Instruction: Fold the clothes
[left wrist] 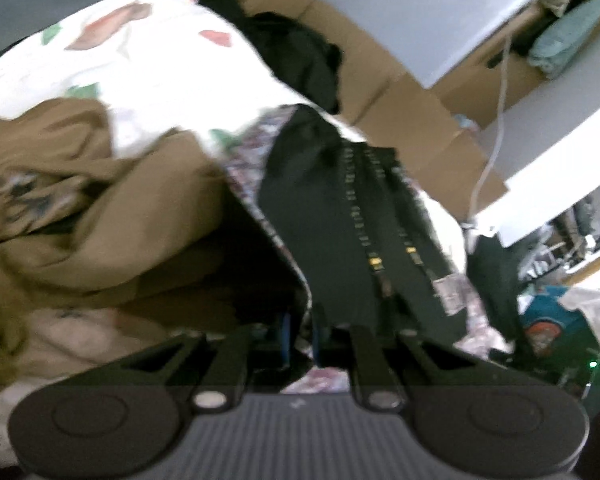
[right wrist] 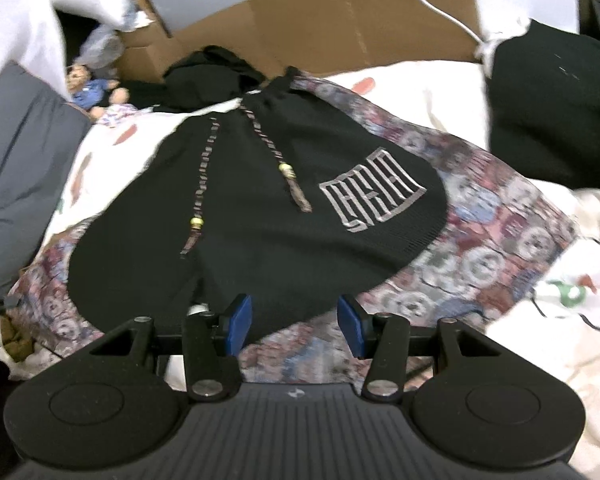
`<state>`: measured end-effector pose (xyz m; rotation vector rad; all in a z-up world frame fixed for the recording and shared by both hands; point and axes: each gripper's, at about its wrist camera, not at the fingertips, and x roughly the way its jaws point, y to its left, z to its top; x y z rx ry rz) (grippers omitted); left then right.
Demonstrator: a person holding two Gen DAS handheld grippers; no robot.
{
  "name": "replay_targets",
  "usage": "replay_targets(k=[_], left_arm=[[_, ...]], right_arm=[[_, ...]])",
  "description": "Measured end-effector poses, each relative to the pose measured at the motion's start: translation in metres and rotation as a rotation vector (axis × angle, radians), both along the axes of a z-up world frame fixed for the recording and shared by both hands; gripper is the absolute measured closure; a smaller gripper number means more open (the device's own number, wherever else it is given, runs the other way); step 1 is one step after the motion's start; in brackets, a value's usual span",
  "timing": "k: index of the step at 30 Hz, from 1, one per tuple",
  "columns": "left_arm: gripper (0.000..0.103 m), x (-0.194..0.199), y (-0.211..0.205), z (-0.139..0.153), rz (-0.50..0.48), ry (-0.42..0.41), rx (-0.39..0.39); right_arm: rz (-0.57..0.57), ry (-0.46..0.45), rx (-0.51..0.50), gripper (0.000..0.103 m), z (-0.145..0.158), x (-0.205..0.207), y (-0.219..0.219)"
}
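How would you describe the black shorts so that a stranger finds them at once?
On the white flowered bedsheet lies a patchwork-patterned cloth; the black shorts lie spread on it. Unlike the other dark clothes nearby, they carry a grey square logo and two beaded drawstrings.

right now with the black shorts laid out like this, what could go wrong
The left hand-held gripper looks shut on the black shorts; pulling could drag the patterned cloth underneath along. The beaded drawstrings lie loose and could get trapped in a fold. The right hand-held gripper is open at the hem and might pinch both layers.
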<state>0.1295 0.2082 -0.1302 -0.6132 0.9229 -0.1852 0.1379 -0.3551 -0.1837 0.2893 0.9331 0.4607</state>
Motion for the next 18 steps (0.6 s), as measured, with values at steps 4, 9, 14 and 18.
replay_targets(k=[4,9,14,18], left_arm=[[0.092,0.02,-0.028,0.013,-0.065,-0.019,-0.02],[0.092,0.048,-0.062,0.019,-0.121,-0.028,-0.041],[0.092,0.072,-0.1,0.02,-0.169,-0.044,-0.093],[0.092,0.083,-0.12,0.02,-0.186,-0.035,-0.134]], right_arm=[[0.039,-0.03,0.025,0.051,0.008,0.002,0.007],[0.076,-0.062,0.053,0.051,0.015,0.01,0.013],[0.132,-0.104,0.096,0.051,0.027,0.02,0.025],[0.203,-0.13,0.105,0.051,0.035,0.024,0.044]])
